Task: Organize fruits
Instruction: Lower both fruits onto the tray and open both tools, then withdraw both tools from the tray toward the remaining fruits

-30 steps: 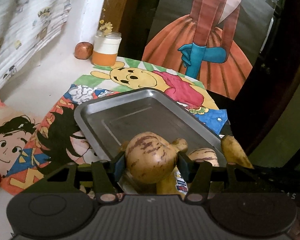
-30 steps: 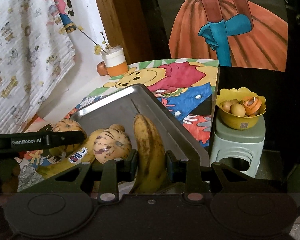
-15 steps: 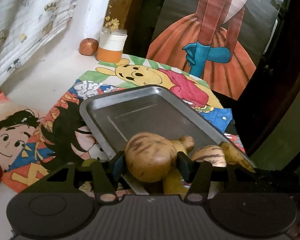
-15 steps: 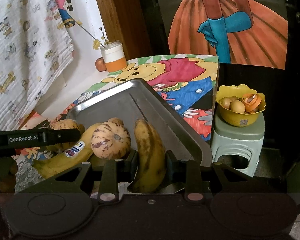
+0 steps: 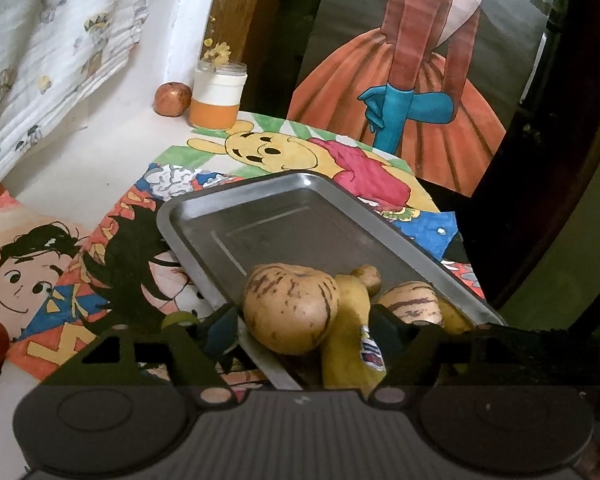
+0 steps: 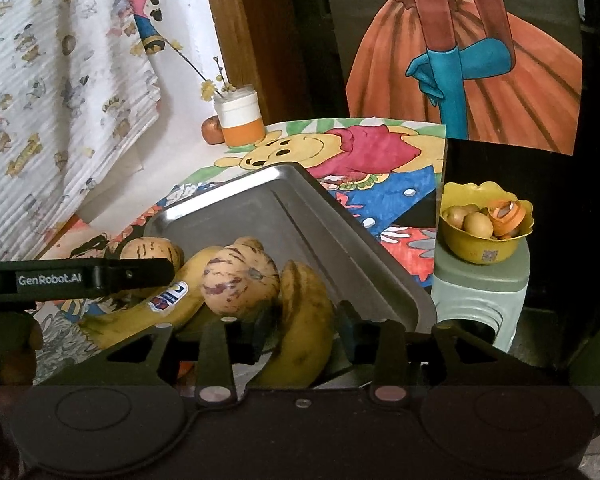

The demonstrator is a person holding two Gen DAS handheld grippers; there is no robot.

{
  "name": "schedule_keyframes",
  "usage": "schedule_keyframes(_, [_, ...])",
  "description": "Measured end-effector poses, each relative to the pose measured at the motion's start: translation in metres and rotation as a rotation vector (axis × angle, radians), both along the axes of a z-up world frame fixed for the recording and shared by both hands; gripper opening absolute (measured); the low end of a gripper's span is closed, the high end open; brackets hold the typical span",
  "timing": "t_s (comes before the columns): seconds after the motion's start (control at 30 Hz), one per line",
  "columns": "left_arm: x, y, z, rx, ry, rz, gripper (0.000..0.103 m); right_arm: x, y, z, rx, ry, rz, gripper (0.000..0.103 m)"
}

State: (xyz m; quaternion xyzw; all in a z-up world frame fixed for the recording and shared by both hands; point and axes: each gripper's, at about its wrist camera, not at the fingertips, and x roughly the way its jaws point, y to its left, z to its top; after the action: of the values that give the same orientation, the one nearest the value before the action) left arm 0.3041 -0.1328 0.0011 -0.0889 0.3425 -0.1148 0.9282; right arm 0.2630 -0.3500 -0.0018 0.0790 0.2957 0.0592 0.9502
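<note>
Cartoon drawings (image 5: 260,152) cover the white table (image 5: 100,128), and a metal tray (image 5: 284,216) lies on them at an angle. All the fruit sits crowded at the tray's near end. A striped melon (image 5: 290,308) rests there between the fingers of the left gripper (image 5: 308,320), whose jaws have just been opening; both pads now stand clear of the melon's sides. Just beside it lies a banana with a sticker (image 5: 354,340), its stem pointing up the tray, and past that a second striped melon (image 5: 410,302) touching it.

From the right wrist, a spotted banana (image 6: 300,312) lies between the fingers of the right gripper (image 6: 302,330). Those jaws have also just been opening; a gap shows on the right side of the banana, and the left pad is close enough that contact cannot be told. The second melon (image 6: 240,280) leans against this banana.

Farther out, a white and orange jar (image 5: 218,96) with dried yellow flowers stands at the back of the table with a small reddish fruit (image 5: 173,98) beside it. Off the table's right edge, a yellow bowl (image 6: 486,250) holding small round fruits sits on a pale green stool (image 6: 478,296). Behind hangs a drawing of an orange skirt (image 5: 400,92).
</note>
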Motion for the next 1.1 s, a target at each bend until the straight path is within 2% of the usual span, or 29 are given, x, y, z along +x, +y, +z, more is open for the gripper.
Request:
schedule_keyframes(0.2, [-0.010, 0.005, 0.009, -0.011, -0.019, 0.012, 0.088, -0.011, -0.002, 0.006, 0.001, -0.019, -0.012, 0.060])
schedule_keyframes(0.27, [-0.014, 0.006, 0.013, -0.014, -0.026, 0.017, 0.094, -0.015, -0.002, 0.008, 0.000, -0.029, -0.015, 0.067])
schedule_keyframes(0.43, [-0.026, 0.010, 0.023, -0.023, -0.046, 0.032, 0.102, -0.027, -0.001, 0.016, -0.004, -0.059, -0.016, 0.079])
schedule_keyframes(0.73, [-0.051, 0.021, 0.033, -0.026, -0.068, 0.080, 0.103, -0.052, 0.007, 0.031, -0.031, -0.123, -0.011, 0.099])
schedule_keyframes(0.87, [-0.065, 0.029, 0.036, -0.033, -0.068, 0.101, 0.103, -0.062, 0.010, 0.036, -0.028, -0.136, -0.006, 0.102])
schedule_keyframes(1.0, [-0.080, 0.039, 0.036, -0.055, -0.047, 0.135, 0.103, -0.073, 0.016, 0.040, -0.022, -0.134, 0.013, 0.102])
schedule_keyframes(1.1, [-0.093, 0.045, 0.037, -0.042, -0.045, 0.159, 0.103, -0.081, 0.024, 0.042, -0.032, -0.132, 0.033, 0.102])
